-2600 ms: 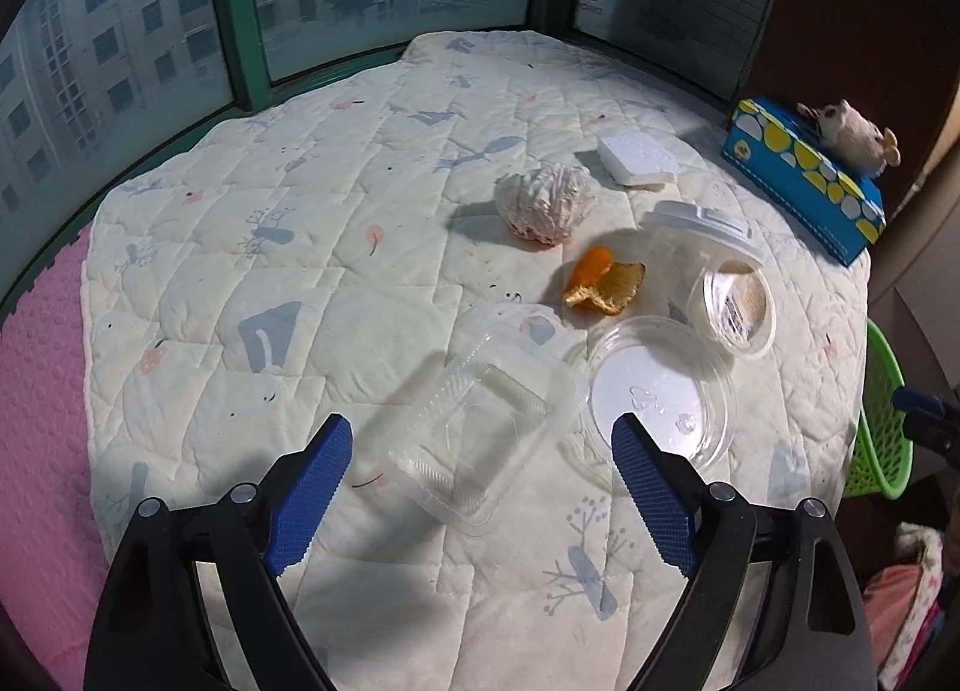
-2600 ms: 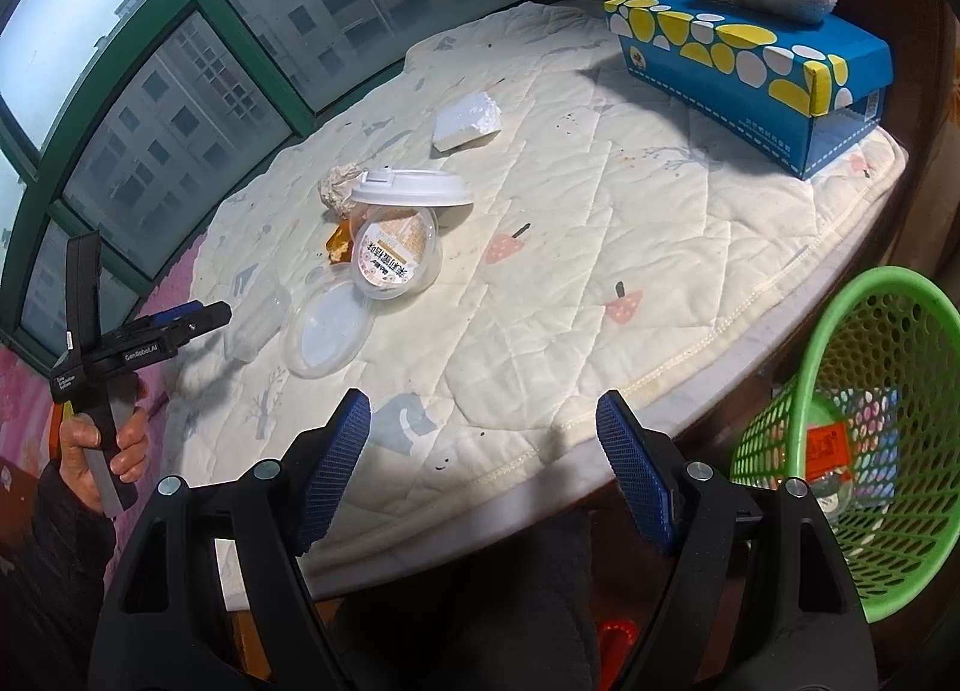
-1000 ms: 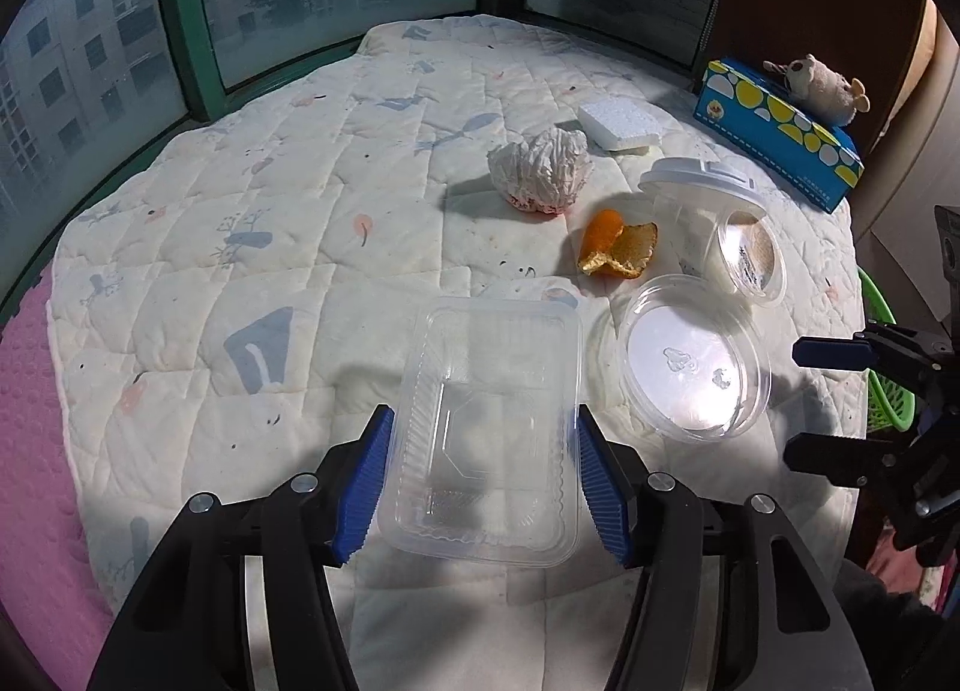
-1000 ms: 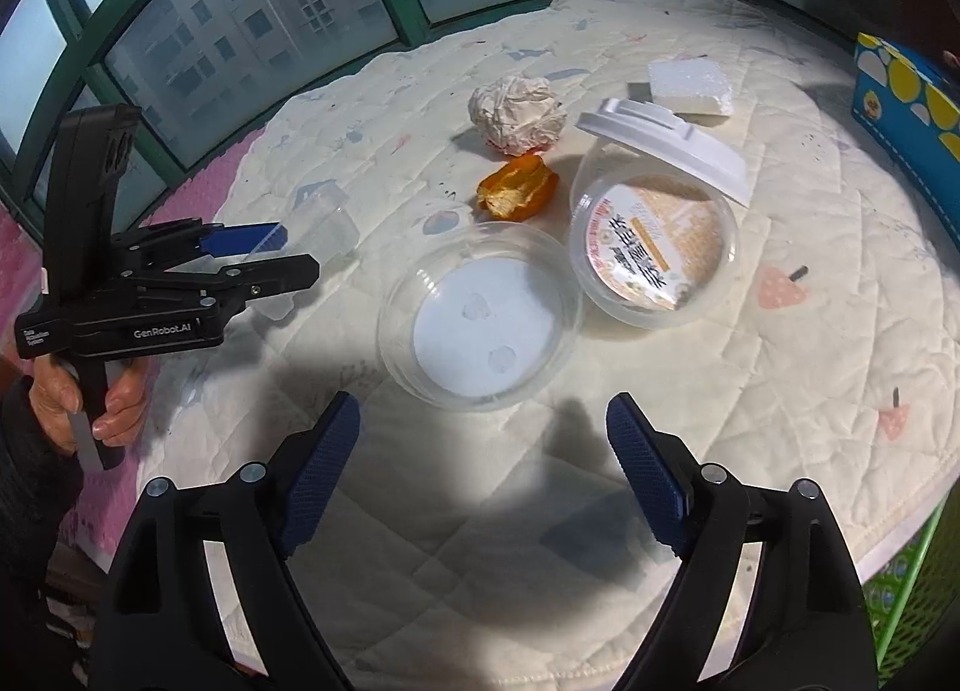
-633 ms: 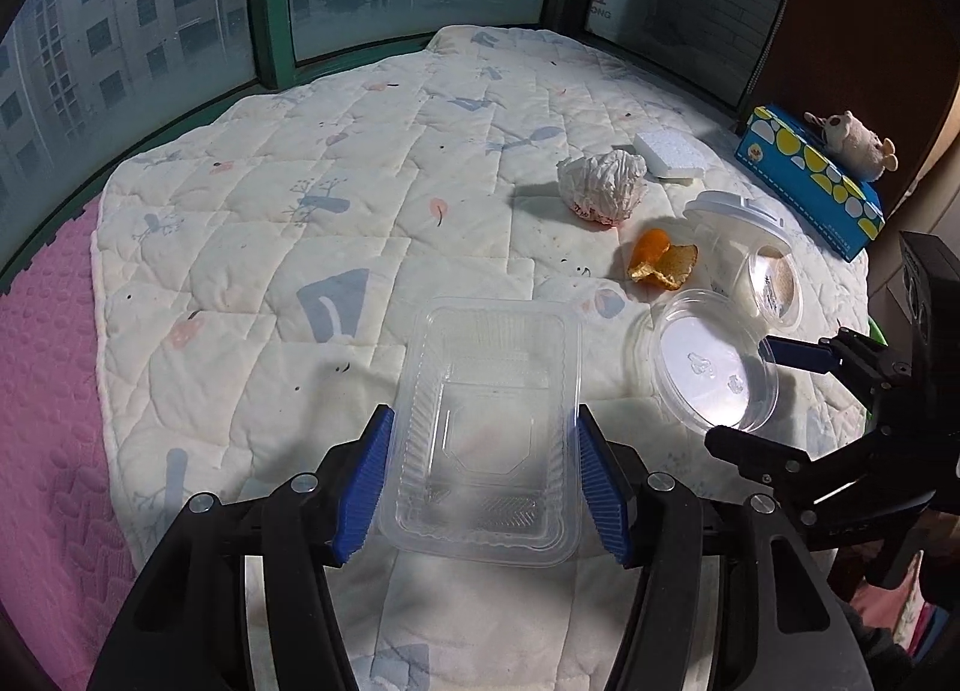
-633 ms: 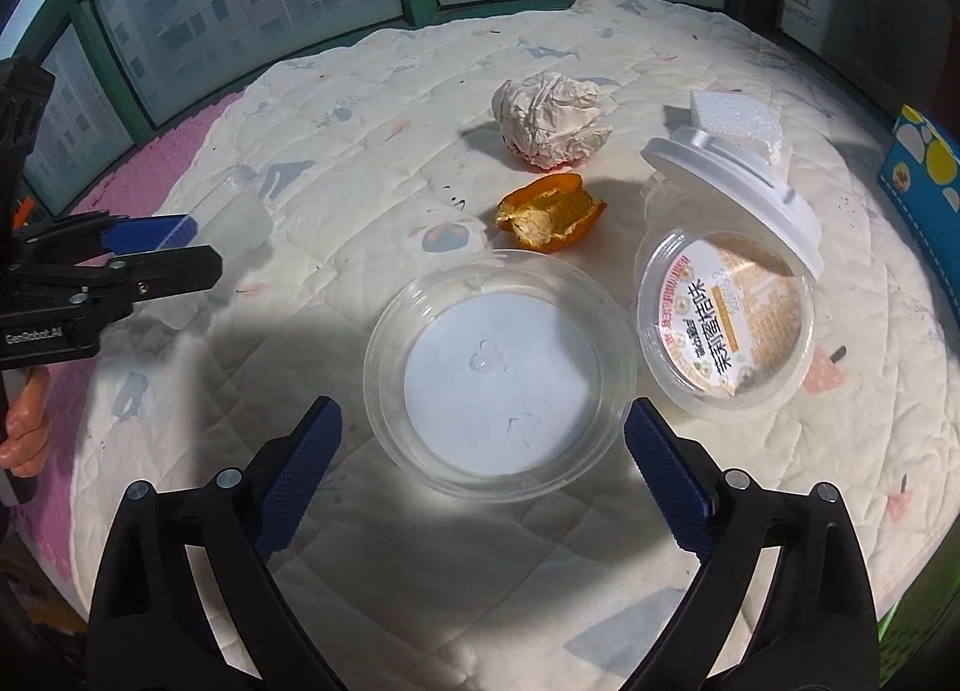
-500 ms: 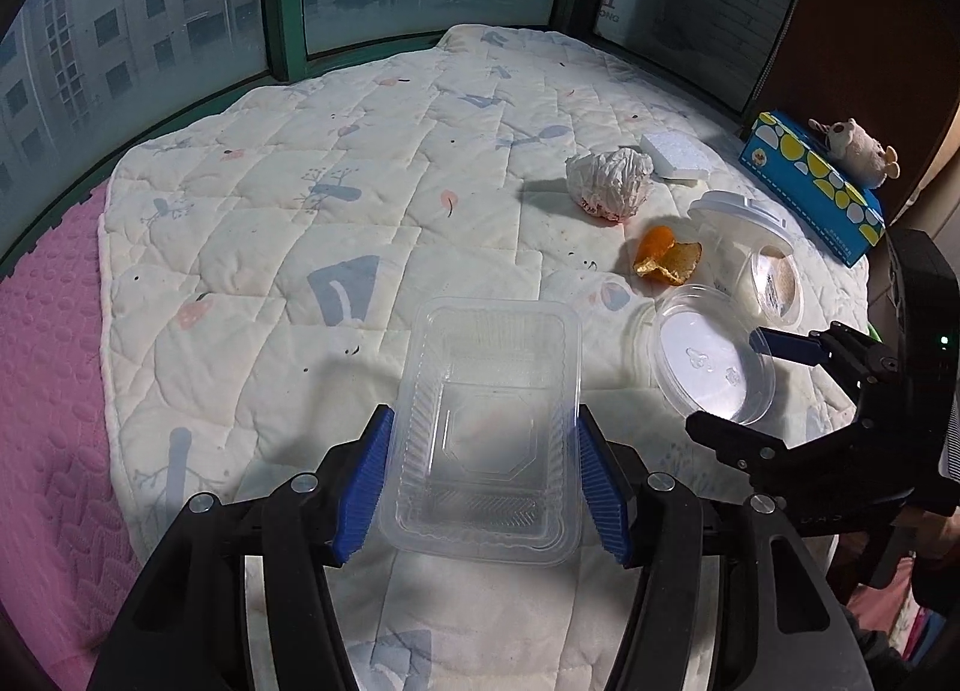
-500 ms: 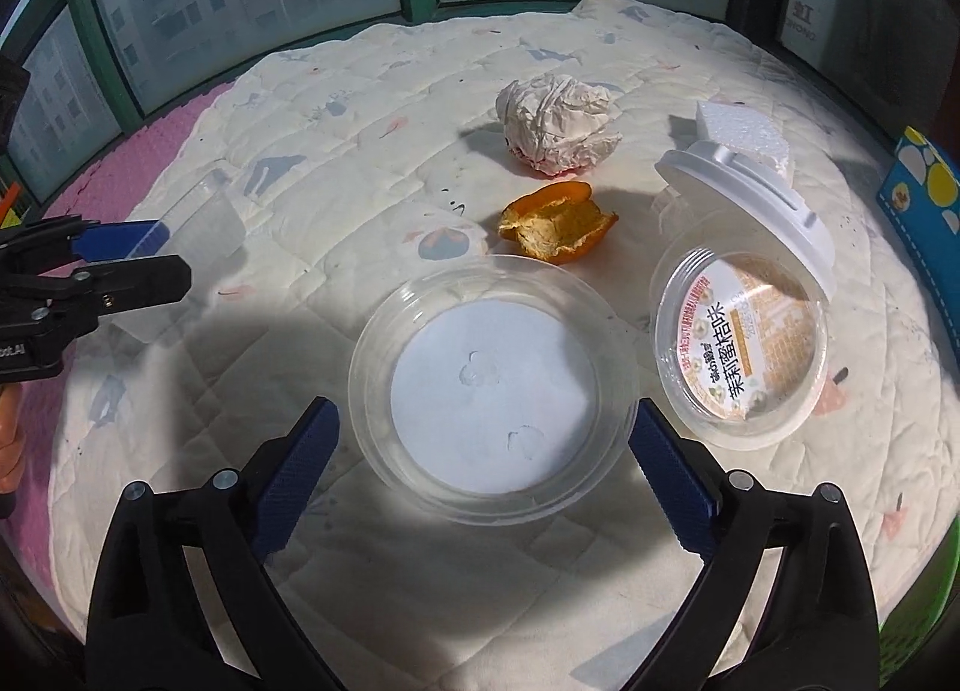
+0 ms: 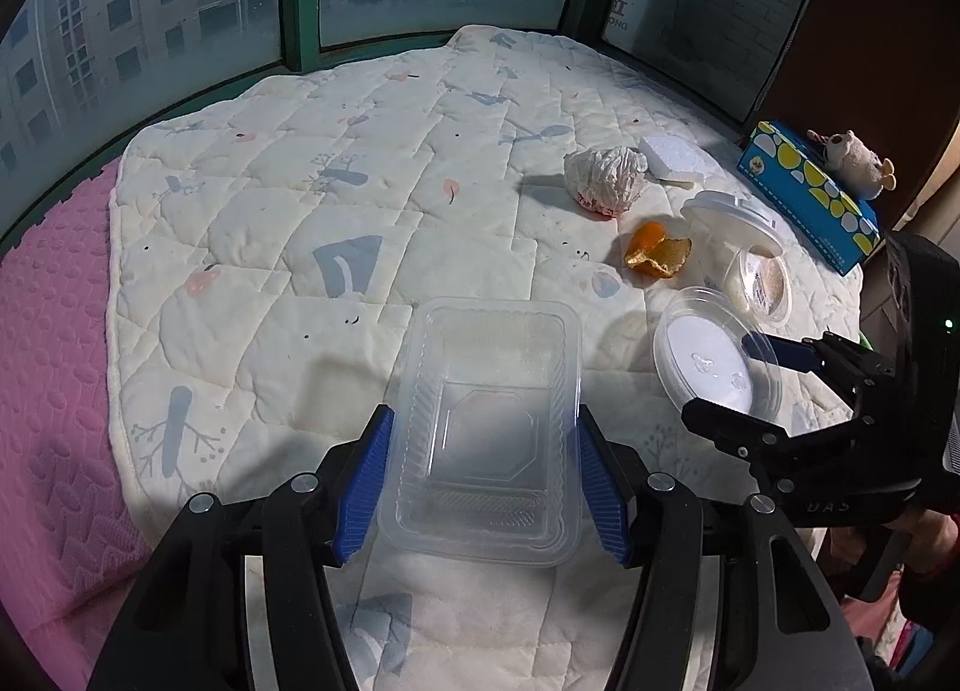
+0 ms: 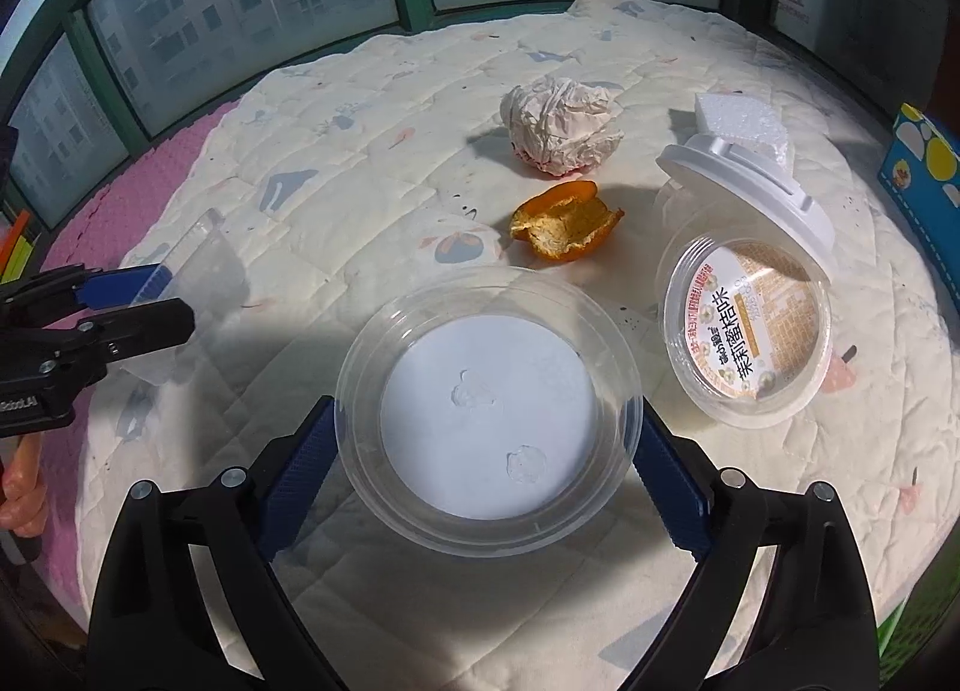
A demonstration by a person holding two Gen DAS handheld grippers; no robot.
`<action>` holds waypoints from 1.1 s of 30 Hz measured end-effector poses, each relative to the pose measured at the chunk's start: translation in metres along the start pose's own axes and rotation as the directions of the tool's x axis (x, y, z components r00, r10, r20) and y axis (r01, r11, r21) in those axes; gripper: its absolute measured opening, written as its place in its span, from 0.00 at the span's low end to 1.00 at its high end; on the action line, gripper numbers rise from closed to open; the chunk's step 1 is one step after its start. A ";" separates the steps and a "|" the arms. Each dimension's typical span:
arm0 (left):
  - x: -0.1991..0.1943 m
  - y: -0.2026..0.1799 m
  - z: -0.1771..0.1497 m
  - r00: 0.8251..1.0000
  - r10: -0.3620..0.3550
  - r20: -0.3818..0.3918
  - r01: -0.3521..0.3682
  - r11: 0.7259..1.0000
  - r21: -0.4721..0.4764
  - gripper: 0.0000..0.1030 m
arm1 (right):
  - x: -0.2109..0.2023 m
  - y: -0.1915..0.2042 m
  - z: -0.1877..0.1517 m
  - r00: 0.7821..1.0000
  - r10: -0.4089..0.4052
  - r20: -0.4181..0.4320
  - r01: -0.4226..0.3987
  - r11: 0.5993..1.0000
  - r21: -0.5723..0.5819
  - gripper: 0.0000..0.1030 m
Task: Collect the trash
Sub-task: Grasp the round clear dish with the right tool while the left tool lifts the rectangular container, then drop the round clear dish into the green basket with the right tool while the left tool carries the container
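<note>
Since the earlier frame the right gripper (image 10: pixel 487 454) has come up to the round lid (image 10: pixel 489 412), its fingers wide on either side, contact unclear, near the quilt's (image 9: pixel 372 162) front edge, while left of it the left gripper (image 9: pixel 483 481) clamps the clear tray (image 9: pixel 486 427).

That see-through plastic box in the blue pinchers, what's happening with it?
A person is clearing rubbish off a quilted table cover. The left gripper is clamped on the clear rectangular plastic box. The right gripper sits around a clear round plastic dish, blue pads at its rim. A crumpled paper ball, orange peel and a lidded plastic tub lie on the cover.
</note>
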State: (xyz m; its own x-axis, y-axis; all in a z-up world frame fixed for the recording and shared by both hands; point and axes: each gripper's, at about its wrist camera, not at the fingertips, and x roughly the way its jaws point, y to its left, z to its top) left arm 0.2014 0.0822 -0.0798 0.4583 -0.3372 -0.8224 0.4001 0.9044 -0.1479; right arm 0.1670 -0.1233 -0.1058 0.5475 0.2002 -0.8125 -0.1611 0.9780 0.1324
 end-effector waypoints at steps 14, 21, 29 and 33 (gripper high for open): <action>-0.022 -0.058 0.001 0.999 -0.044 0.027 0.043 0.998 0.039 0.55 | -0.078 -0.010 -0.035 0.993 0.085 0.077 -0.087 0.996 0.029 0.89; -0.024 -0.114 0.001 0.995 -0.093 0.026 0.089 0.990 0.113 0.55 | -0.119 -0.057 -0.066 0.991 0.054 0.123 -0.070 0.988 0.136 0.89; -0.010 -0.190 0.005 0.986 -0.165 -0.007 0.162 0.965 0.205 0.55 | -0.166 -0.147 -0.108 0.983 -0.098 0.155 0.047 0.951 0.306 0.90; -0.003 -0.225 0.006 0.980 -0.199 -0.025 0.199 0.950 0.239 0.55 | -0.179 -0.200 -0.133 0.977 -0.180 0.115 0.123 0.915 0.385 0.90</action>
State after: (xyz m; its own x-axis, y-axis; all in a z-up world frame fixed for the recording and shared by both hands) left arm 0.1152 -0.1215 -0.0403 0.3500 -0.5035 -0.7899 0.6612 0.7301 -0.1725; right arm -0.0076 -0.3629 -0.0625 0.6585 0.0264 -0.7522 0.2359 0.9418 0.2395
